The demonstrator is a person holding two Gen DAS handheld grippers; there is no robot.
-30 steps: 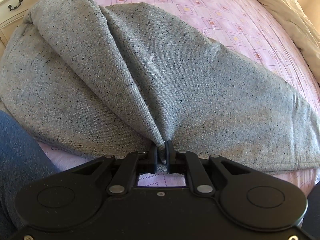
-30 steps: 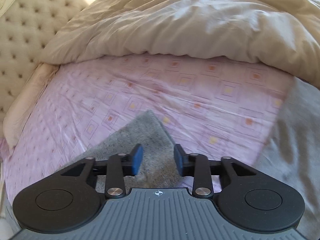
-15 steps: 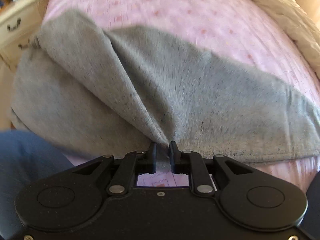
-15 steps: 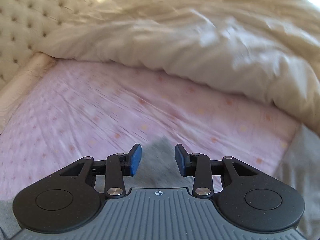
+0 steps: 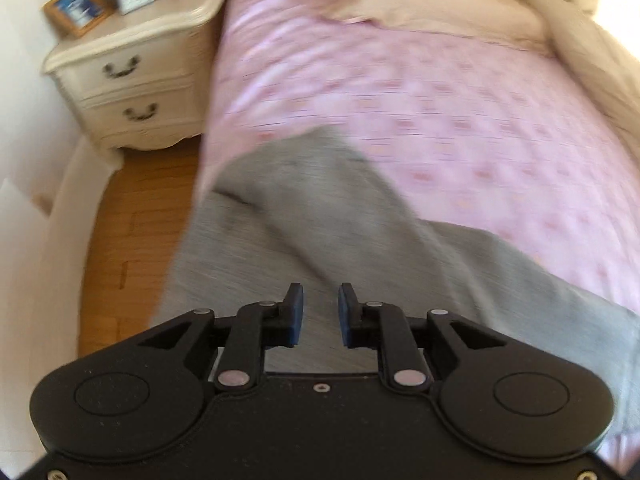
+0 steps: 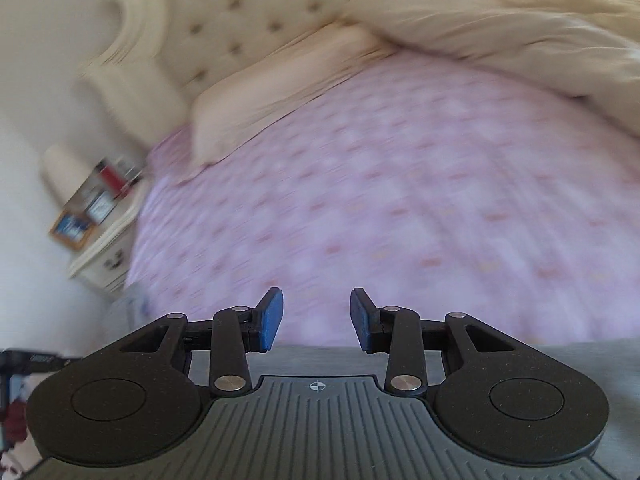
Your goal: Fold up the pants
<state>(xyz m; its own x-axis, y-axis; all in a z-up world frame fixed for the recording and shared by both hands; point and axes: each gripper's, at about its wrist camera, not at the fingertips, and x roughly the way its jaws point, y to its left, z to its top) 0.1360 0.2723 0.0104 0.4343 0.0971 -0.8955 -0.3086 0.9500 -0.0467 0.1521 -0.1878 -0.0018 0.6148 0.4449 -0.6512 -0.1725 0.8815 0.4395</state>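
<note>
Grey pants (image 5: 328,220) lie folded on the pink patterned bed sheet (image 5: 440,112), near the bed's left edge; the picture is motion-blurred. Above the near part of the cloth my left gripper (image 5: 320,296) hangs open, its blue pads apart with nothing between them. In the right wrist view my right gripper (image 6: 316,296) is open too, held over the pink sheet (image 6: 400,200). Only a grey strip of the pants (image 6: 580,360) shows there, at the bottom behind its fingers.
A cream nightstand (image 5: 132,76) with a photo frame (image 5: 76,10) stands left of the bed, wooden floor (image 5: 136,216) below it. A cream duvet (image 6: 520,28) is bunched at the right, a pillow (image 6: 280,92) and a tufted headboard (image 6: 248,20) at the far end.
My left gripper let go of the pinched fold of the pants, opened and drew back and upward. My right gripper swung away from the pants' corner and stayed open.
</note>
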